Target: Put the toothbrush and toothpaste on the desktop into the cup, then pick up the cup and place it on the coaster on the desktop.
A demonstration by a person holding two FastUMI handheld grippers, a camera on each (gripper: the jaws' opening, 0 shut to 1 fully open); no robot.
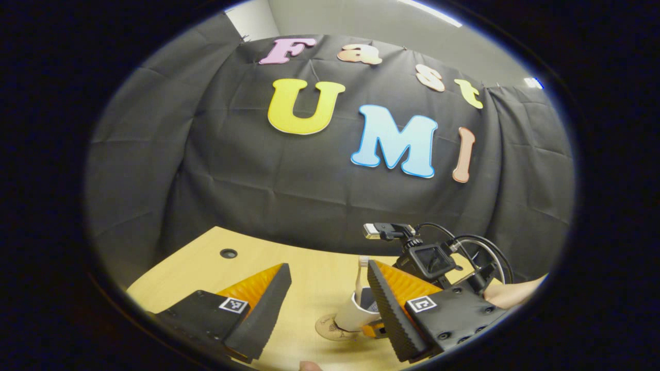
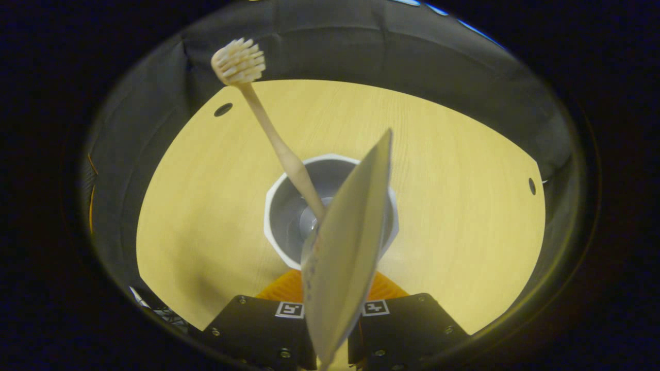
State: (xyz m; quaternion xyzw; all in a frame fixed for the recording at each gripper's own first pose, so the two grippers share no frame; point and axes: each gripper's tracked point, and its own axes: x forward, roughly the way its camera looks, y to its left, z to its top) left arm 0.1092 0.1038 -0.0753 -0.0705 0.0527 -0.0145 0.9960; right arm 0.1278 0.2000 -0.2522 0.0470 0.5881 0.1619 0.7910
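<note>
Right gripper (image 2: 330,309) clenched flat pale toothpaste tube (image 2: 343,247), soft and light, directly above white faceted cup (image 2: 278,206); cream toothbrush (image 2: 273,139) leaned inside. Left gripper (image 1: 325,304) stood open, unloaded, cup ahead by its right finger.

You see the white cup (image 2: 289,206) standing on the round coaster (image 1: 330,330), with toothbrush (image 2: 268,123) and toothpaste (image 2: 345,242) leaning inside.

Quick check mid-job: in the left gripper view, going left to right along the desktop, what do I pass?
Cable hole in the desk → coaster → white cup standing on the coaster, toothbrush sticking up from it → the right gripper and its camera rig at the cup → a hand.
</note>
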